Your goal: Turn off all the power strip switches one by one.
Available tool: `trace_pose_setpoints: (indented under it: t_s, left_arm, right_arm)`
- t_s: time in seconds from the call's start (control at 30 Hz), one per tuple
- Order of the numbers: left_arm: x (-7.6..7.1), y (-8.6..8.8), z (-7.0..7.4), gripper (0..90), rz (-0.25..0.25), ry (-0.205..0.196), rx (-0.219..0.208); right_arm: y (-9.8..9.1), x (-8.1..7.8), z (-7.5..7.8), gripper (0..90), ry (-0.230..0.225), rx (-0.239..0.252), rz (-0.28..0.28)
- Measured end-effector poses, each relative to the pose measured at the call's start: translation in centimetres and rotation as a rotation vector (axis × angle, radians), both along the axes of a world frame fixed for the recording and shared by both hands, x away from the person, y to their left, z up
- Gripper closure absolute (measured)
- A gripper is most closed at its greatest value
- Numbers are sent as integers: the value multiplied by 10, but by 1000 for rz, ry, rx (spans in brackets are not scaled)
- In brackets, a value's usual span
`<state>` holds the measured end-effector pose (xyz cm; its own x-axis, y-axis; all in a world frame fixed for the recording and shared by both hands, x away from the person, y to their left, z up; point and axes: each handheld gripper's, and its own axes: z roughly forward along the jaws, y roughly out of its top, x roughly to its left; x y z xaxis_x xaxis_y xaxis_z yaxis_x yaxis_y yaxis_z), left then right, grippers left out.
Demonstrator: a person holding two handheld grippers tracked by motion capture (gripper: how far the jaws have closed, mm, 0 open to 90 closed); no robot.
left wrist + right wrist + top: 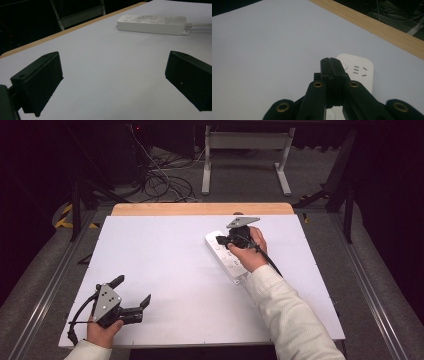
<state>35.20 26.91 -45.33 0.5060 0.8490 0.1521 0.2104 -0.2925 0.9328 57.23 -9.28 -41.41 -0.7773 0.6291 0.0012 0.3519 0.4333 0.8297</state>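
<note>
R hand-held gripper (331, 65) pressed together over unlabelled power strip (362, 72); L hand-held gripper (112, 82) spread.

High view looks down over the whole table (165, 270); both gripper views skim it closely, sharing the power strip (152, 24)

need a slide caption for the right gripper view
Right gripper, jaws shut with nothing between them, poised over the end of a white power strip on a white table.
</note>
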Motion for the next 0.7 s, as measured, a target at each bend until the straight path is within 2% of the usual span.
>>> trace_pose_setpoints:
  t_s: [0.23, 0.47, 0.7]
  left_arm:
    - [0, 0, 0, 17, -1, 1, 2]
    - [0, 0, 0, 17, -2, 3, 3]
    - [0, 1, 0, 17, -3, 1, 4]
  right_arm:
    - [-1, 12, -13, 900, 25, -27, -31]
    - [4, 20, -25, 900, 30, -51, -25]
    - [6, 23, -31, 900, 42, -64, -30]
